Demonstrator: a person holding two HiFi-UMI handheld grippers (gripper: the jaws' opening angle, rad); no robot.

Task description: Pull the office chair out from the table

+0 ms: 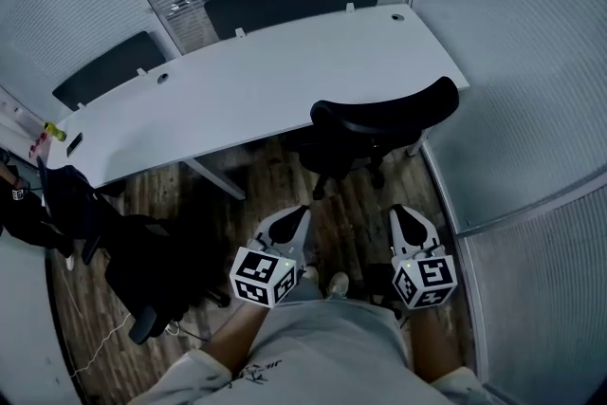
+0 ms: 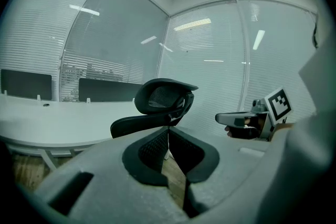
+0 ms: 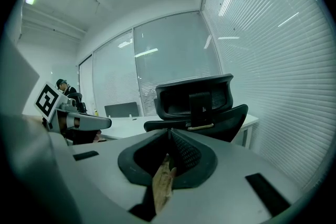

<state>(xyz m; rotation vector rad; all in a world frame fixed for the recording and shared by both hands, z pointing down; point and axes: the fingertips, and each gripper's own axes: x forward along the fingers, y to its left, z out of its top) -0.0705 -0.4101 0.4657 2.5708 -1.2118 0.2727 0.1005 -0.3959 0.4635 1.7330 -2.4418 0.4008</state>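
Seen from above, a black mesh-backed office chair [image 1: 379, 123] sits tucked against the right end of a curved white worktop [image 1: 237, 85], near a glass wall [image 1: 517, 90]. The left claw [image 1: 296, 218] and right claw [image 1: 406, 215] are both closed and empty, held apart from the chair. As a judgement, an off-centre pull could swivel the chair into the glass.

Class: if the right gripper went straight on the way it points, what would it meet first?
Most likely the back of the office chair, straight ahead of the right gripper; the gap between looks free.
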